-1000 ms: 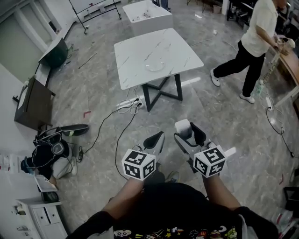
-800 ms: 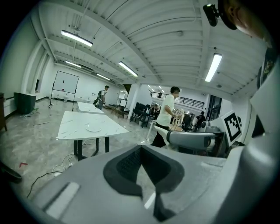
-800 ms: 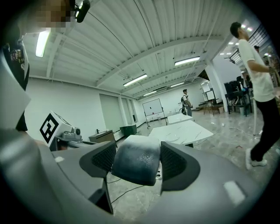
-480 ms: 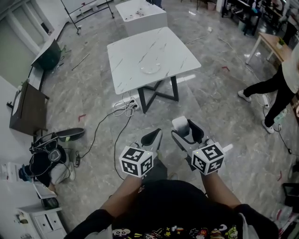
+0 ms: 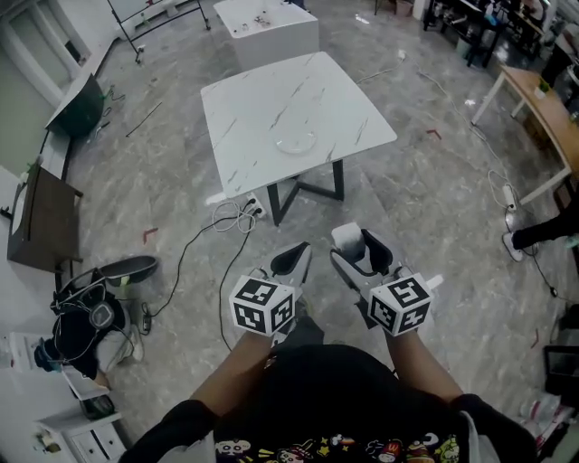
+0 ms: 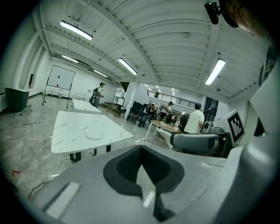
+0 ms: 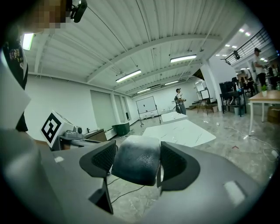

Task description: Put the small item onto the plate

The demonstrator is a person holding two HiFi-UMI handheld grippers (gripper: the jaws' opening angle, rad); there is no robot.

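Observation:
A clear plate (image 5: pixel 296 140) lies on the white marble table (image 5: pixel 262 104) ahead of me; it also shows as the plate (image 6: pixel 94 134) on the table (image 6: pixel 74 127) in the left gripper view. My right gripper (image 5: pixel 355 246) is held over the floor, short of the table, shut on a small pale, rounded item (image 5: pixel 345 237). In the right gripper view the item (image 7: pixel 136 165) sits between the two dark pads, with the table (image 7: pixel 181 131) beyond. My left gripper (image 5: pixel 297 253) is beside it, shut and holding nothing; in its own view the left gripper (image 6: pixel 139 168) shows its pads meeting.
A second white table (image 5: pixel 265 23) stands behind the first. Cables and a power strip (image 5: pixel 237 215) lie by the table's legs. A bag and clutter (image 5: pixel 90 312) sit at the left, near a dark cabinet (image 5: pixel 41 217). A wooden desk (image 5: pixel 543 108) and a person's leg (image 5: pixel 543 235) are at the right.
The table and plate have drawn closer and shifted slightly left in view. The person at the right has walked mostly out of view. Both grippers hold the same pose.

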